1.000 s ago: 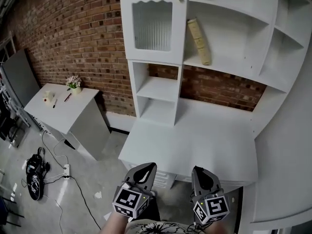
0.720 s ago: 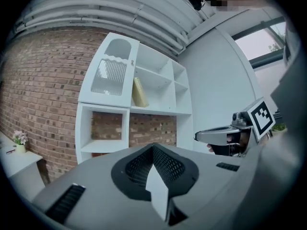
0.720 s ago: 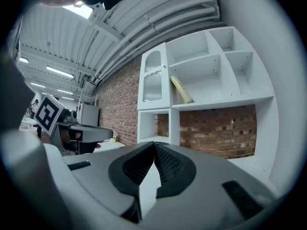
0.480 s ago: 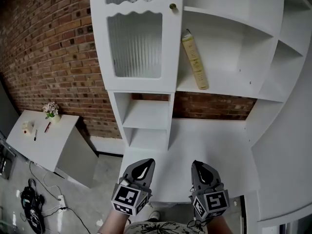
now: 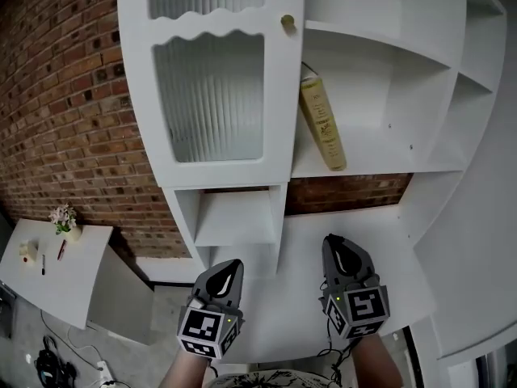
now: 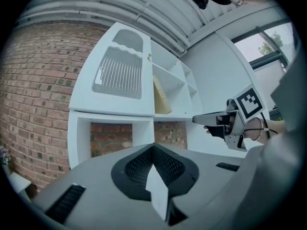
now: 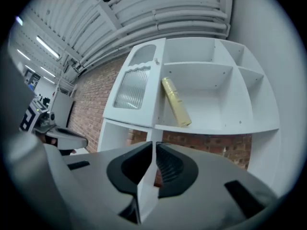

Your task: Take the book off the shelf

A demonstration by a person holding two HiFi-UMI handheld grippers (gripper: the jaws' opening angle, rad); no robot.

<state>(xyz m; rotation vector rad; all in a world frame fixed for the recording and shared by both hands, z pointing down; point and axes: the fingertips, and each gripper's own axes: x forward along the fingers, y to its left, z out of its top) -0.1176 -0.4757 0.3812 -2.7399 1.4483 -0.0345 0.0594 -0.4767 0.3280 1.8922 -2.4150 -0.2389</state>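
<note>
Against a second ago the white shelf unit (image 5: pixel 380 79) fills far more of the head view, and the side table (image 5: pixel 48 281) with its small pot of flowers (image 5: pixel 63 217) has slid off to the lower left corner. Both grippers now reach over the counter (image 5: pixel 404 249), where before they hung short of its front edge. The book (image 5: pixel 323 128) has not shifted. It stands on the open shelf with its foot on the board, tilted so that its top leans on the side wall of the cabinet.

The left gripper (image 5: pixel 229 267) has its fingers (image 6: pixel 139 169) pressed together with nothing between them. The right gripper (image 5: pixel 343 249) is likewise closed and empty, its fingers (image 7: pixel 127 169) meeting along one seam. Both sit low, well apart from the book.

Just left of the book is the closed ribbed-glass door (image 5: pixel 210 95), its brass knob (image 5: pixel 287 23) near the book's top corner. The front edge of the shelf board lies between the fingers and the book (seen from the head). Brick wall (image 5: pixel 65 103) shows behind the unit, and a power strip (image 5: pixel 102 370) lies on the floor.
</note>
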